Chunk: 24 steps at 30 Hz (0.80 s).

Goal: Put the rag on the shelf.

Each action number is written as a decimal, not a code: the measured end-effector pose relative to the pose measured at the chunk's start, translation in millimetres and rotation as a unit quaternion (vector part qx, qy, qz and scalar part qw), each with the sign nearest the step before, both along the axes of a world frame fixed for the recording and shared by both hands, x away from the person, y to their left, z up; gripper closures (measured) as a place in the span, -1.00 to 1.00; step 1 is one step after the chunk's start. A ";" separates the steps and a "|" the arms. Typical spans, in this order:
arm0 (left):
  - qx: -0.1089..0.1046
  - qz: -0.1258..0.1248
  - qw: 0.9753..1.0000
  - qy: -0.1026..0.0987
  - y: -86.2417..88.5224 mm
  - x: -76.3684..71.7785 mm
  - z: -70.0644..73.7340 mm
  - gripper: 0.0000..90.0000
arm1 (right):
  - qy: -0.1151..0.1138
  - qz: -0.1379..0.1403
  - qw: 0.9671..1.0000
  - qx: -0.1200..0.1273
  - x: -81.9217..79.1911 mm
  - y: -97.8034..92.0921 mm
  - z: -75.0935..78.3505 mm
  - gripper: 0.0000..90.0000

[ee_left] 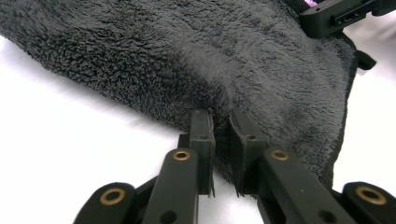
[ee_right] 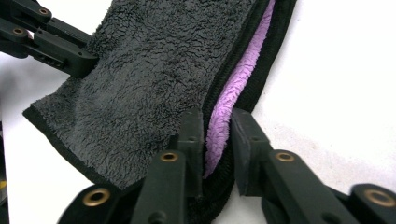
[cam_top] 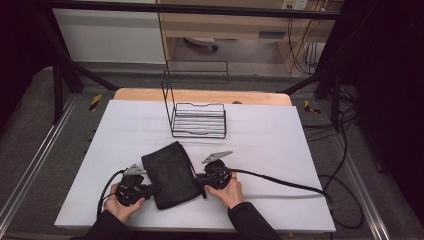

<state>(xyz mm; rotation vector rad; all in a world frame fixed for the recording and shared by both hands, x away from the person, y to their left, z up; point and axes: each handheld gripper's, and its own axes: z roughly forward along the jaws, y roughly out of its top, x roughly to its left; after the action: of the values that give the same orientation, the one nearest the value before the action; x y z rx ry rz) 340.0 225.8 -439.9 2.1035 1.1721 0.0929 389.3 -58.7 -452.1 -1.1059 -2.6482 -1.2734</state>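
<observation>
The bench (cam_top: 280,150), covered by a white sheet, carries two things: a black wire rack (cam_top: 198,119) standing toward the far side, and a dark fleece towel (cam_top: 170,175) lying near the front edge, between the person's two hands. The rack holds nothing and is well apart from the towel.

The towel is already folded over on itself. In the right gripper view its black-trimmed edges lie doubled along one side, and a strip of purple lining (ee_right: 229,107) shows in the slit between the layers. The fold is loose rather than neat; the surface bulges and the top layer is not flush with the one beneath.

The left gripper (cam_top: 150,189) meets the towel at its left side. In the left gripper view its fingers (ee_left: 201,133) are closed almost together on a pinch of the fleece (ee_left: 224,60) at the towel's edge. The right gripper (cam_top: 199,176) meets the opposite side, and its fingers (ee_right: 192,135) clamp the doubled edge with the purple layer between them.

My judgement is that the work is about midway. A first fold looks done and both sides are gripped, ready for lifting or another fold. What seems left is squaring up the towel and, probably, moving it to the rack, though that goal is only a guess from the layout.
</observation>
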 end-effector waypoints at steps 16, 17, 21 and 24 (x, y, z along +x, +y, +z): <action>0.029 -0.037 0.998 -0.030 2.3 -8.0 5.3 0.77 | -0.052 -0.024 0.998 -0.009 -22.4 -4.6 10.6 0.25; 0.031 -0.035 0.998 -0.032 2.1 -8.5 5.0 0.75 | -0.065 -0.025 0.998 -0.007 -17.2 -5.4 13.1 0.17; 0.033 -0.034 0.998 -0.032 0.9 -8.8 4.2 0.74 | -0.087 -0.035 0.995 0.017 14.3 -2.1 20.4 0.03; 0.035 -0.031 0.998 -0.037 0.2 -10.1 2.9 0.72 | -0.090 -0.040 0.995 0.019 40.7 9.3 18.0 -0.02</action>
<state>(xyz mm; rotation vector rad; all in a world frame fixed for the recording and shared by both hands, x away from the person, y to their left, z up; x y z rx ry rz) 329.9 226.0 -437.0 2.1770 1.0725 0.1853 430.0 -49.5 -434.1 -1.1564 -2.7159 -1.4989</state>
